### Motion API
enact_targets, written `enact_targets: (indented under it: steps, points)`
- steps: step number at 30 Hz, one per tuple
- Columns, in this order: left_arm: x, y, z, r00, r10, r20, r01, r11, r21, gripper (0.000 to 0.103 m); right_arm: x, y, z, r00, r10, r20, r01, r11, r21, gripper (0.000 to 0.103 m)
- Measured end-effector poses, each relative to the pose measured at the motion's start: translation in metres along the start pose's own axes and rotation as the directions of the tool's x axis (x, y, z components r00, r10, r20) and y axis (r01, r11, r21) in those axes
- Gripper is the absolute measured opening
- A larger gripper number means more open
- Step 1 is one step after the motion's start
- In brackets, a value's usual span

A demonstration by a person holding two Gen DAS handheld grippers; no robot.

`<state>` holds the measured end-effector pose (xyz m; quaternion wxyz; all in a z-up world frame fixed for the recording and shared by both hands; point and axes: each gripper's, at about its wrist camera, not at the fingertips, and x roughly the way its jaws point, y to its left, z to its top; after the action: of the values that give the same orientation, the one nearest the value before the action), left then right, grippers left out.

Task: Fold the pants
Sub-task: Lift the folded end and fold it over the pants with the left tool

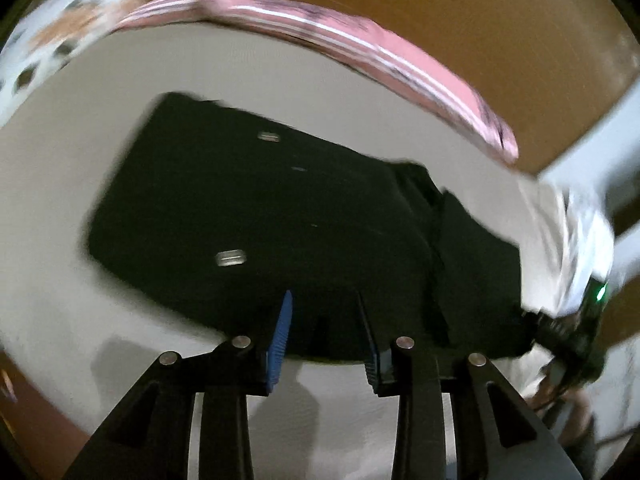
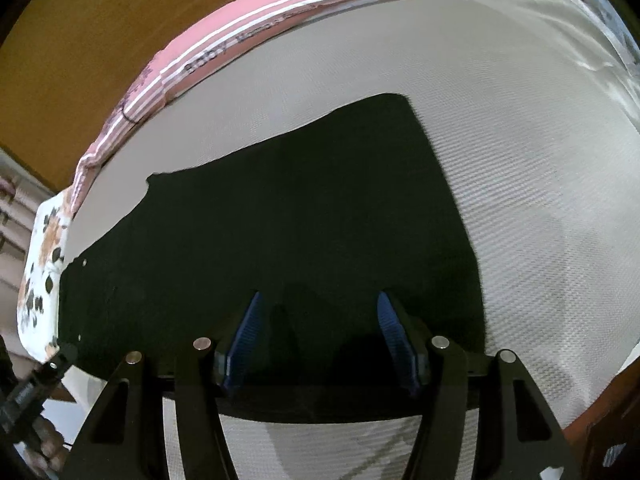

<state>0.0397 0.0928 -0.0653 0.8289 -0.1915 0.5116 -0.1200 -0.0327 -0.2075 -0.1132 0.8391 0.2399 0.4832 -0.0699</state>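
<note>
1. The black pants [image 1: 280, 216] lie flat on a pale textured bed sheet [image 1: 80, 128], filling the middle of the left wrist frame; the same pants [image 2: 280, 240] spread across the centre and lower left of the right wrist frame.
2. Two small metallic pieces [image 1: 231, 258] show on the dark cloth left of centre in the left wrist view, which is blurred.
3. The left gripper [image 1: 326, 332] sits at the bottom centre of its frame, blue-padded fingers [image 1: 280, 340] parted with a clear gap, their tips over the near edge of the pants. Nothing is held between them.
4. The right gripper [image 2: 318, 336] sits at the bottom centre of its frame, blue pads [image 2: 394, 340] spread wide over the near edge of the pants, with only flat cloth in the gap and nothing pinched.
5. A pink striped cloth [image 2: 248, 36] runs along the sheet's far edge, in the upper left of the right wrist frame.
6. A white floral-print fabric [image 2: 40, 272] lies at the left edge of that frame, beside the pants.
7. A brown wooden surface [image 2: 80, 40] fills the upper left beyond the pink cloth.
</note>
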Motion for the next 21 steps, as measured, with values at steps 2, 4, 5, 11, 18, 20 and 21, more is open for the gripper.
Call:
enact_targets:
  steps: [2, 4, 5, 11, 18, 20, 21]
  points:
    - [-0.010, 0.023, -0.003, 1.000, 0.009, 0.016, -0.008, 0.998, -0.060, 0.034, 0.001, 0.005, -0.003, 1.000, 0.003, 0.002, -0.003, 1.000, -0.021, 0.061]
    - [-0.016, 0.044, -0.009, 0.999, 0.021, 0.031, -0.017, 0.992, -0.123, 0.034, 0.003, 0.011, -0.005, 1.000, 0.012, -0.002, -0.012, 0.999, -0.044, 0.062]
    - [-0.016, 0.051, -0.010, 0.999, 0.027, 0.034, -0.022, 0.988, -0.150, 0.034, 0.005, 0.014, -0.007, 1.000, 0.019, -0.003, -0.020, 0.998, -0.054, 0.062]
    - [-0.011, 0.087, -0.017, 0.997, -0.040, 0.072, 0.061, 0.945, -0.320, 0.038, 0.014, 0.037, -0.017, 0.998, 0.060, -0.021, -0.062, 0.990, -0.128, 0.066]
    - [0.000, 0.117, -0.017, 0.992, -0.055, 0.117, 0.104, 0.880, -0.464, 0.050, 0.014, 0.055, -0.026, 0.990, 0.129, -0.051, -0.136, 0.977, -0.162, 0.066]
    - [0.004, 0.123, -0.017, 0.991, -0.056, 0.125, 0.111, 0.868, -0.484, 0.050, 0.016, 0.062, -0.029, 0.990, 0.128, -0.057, -0.137, 0.975, -0.178, 0.066]
    - [0.007, 0.124, -0.016, 0.990, -0.059, 0.129, 0.115, 0.866, -0.487, 0.050, 0.017, 0.064, -0.030, 0.989, 0.132, -0.062, -0.141, 0.973, -0.184, 0.066]
